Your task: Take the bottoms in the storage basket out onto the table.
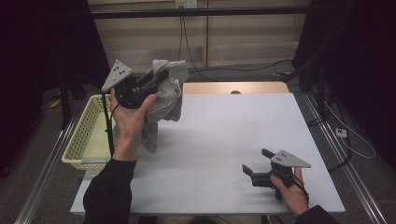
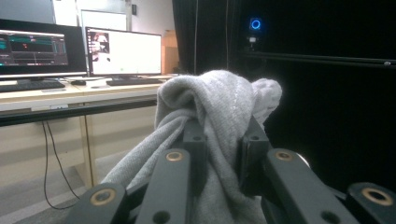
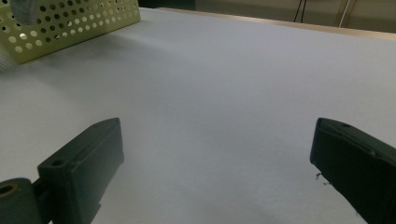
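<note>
R gripper (image 3: 215, 158) jaws spread, empty; L gripper (image 2: 223, 140) pinches bunched, drooping grey cloth (image 2: 219, 102).

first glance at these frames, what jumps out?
The grey cloth bunched in the left claw, lifted off the table near its far left corner and hanging down beside the yellow perforated basket. In the left gripper view the cloth is pinched tight between the jaws. The right claw sits low near the table's near right edge, jaws wide apart with nothing between them.

table (image 1: 224, 135): white top | on it: perforated yellow basket (image 1: 86, 135), left edge
</note>
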Tool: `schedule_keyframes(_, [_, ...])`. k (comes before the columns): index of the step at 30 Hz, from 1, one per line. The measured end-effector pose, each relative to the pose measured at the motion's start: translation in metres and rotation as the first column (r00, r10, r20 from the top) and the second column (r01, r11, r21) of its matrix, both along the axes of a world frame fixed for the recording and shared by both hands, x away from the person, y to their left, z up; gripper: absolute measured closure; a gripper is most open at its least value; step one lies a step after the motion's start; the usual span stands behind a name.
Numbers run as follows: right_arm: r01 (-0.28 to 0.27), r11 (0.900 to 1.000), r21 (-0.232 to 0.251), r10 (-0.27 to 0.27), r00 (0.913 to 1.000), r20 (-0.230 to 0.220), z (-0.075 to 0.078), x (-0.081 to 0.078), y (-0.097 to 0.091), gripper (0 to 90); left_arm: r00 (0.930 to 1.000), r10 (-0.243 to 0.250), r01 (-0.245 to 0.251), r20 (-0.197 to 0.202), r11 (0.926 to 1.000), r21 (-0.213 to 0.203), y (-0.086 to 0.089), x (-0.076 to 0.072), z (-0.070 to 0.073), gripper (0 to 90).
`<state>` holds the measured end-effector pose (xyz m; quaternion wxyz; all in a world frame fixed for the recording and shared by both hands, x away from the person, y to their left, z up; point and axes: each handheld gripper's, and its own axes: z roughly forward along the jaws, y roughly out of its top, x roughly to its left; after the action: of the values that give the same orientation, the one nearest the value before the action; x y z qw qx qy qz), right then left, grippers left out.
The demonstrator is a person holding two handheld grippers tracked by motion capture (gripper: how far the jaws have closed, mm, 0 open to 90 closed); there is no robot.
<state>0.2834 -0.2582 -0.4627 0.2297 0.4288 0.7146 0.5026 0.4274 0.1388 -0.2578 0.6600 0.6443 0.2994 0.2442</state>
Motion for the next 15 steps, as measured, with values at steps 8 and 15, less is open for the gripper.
schedule_keyframes(8, [-0.001,1.0,0.001,0.001,1.0,-0.001,0.0,0.0,0.0,2.7,0.9999,-0.008,0.008,0.006,1.0,0.003,-0.016,0.005,0.011,77.7])
schedule_keyframes(15, [-0.005,1.0,0.003,0.005,1.0,0.0,0.0,0.0,0.0,2.7,0.9995,-0.032,0.032,-0.004,0.999,0.03,-0.041,0.009,0.01,77.7])
